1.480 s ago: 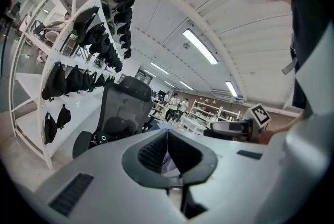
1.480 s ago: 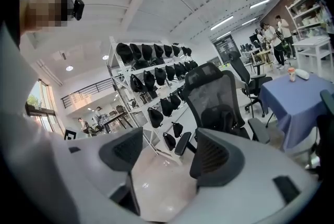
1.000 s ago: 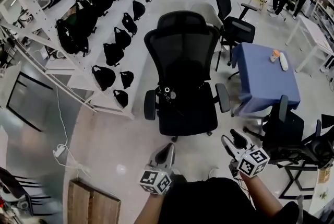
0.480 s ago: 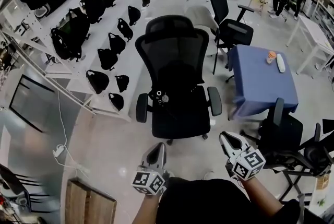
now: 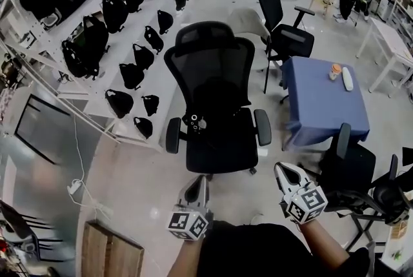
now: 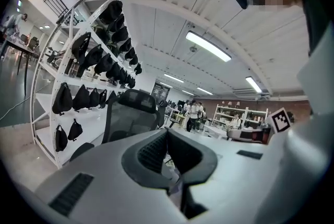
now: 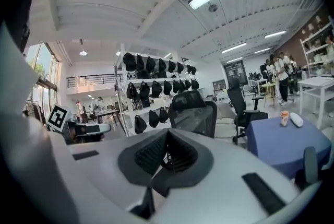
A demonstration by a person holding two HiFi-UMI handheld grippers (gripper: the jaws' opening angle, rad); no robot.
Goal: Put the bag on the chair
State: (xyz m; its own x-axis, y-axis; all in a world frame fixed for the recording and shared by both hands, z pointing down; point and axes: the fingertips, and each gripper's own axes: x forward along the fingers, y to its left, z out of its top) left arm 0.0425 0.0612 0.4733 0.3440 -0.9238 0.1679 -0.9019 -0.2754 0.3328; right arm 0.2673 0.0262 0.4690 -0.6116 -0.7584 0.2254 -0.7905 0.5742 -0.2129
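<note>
A black mesh office chair (image 5: 216, 69) stands in the middle of the floor, straight ahead of me. A dark bag (image 5: 219, 108) with small white round fittings at its left lies on the seat against the backrest, black on black and hard to outline. My left gripper (image 5: 197, 185) and right gripper (image 5: 286, 174) hover side by side below the chair, apart from it, both shut and empty. In the left gripper view the chair (image 6: 128, 113) rises beyond the closed left gripper (image 6: 167, 134). The right gripper (image 7: 167, 137), seen in its own view, also points at the chair (image 7: 193, 110).
A white rack (image 5: 71, 85) hung with several black bags runs along the left. A blue-covered table (image 5: 326, 108) with a cup (image 5: 335, 70) stands right of the chair. Other office chairs (image 5: 284, 24) (image 5: 348, 166) stand behind and at right. A wooden crate (image 5: 110, 250) sits bottom left. People stand far back.
The right gripper's jaws have closed from open to shut. The head view has shifted a little, so the chair now sits slightly higher and further left. The left gripper stays shut.
</note>
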